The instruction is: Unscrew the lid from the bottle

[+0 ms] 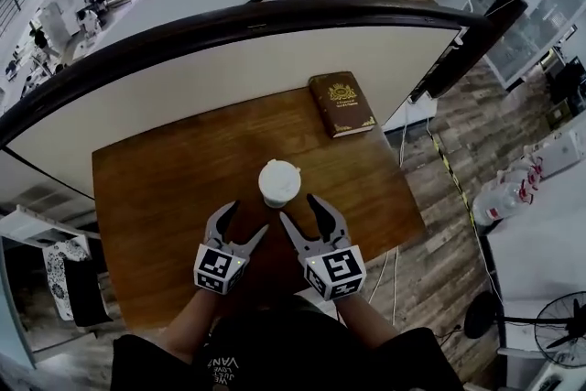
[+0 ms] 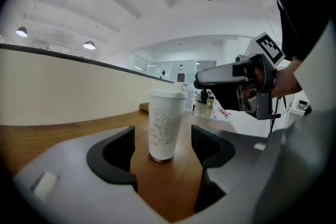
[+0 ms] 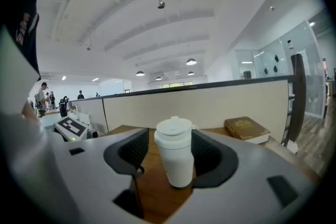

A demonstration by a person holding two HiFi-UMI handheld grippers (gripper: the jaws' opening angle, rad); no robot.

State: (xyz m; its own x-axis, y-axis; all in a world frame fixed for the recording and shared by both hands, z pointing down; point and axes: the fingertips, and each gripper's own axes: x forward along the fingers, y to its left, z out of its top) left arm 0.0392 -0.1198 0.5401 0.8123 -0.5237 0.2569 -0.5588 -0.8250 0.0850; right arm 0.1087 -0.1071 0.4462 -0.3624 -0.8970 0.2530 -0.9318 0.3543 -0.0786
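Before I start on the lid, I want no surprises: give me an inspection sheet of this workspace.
Surface: wooden table.
Job's things: bottle upright mid-table, lid on.
Clutter: book at far right corner.
Grippers: left hand-held gripper and right hand-held gripper open, on the bottle's near side, not gripping.
Cables: cables by the table's right edge, down to the floor.
Surroundings: curved partition behind table; fan at right.
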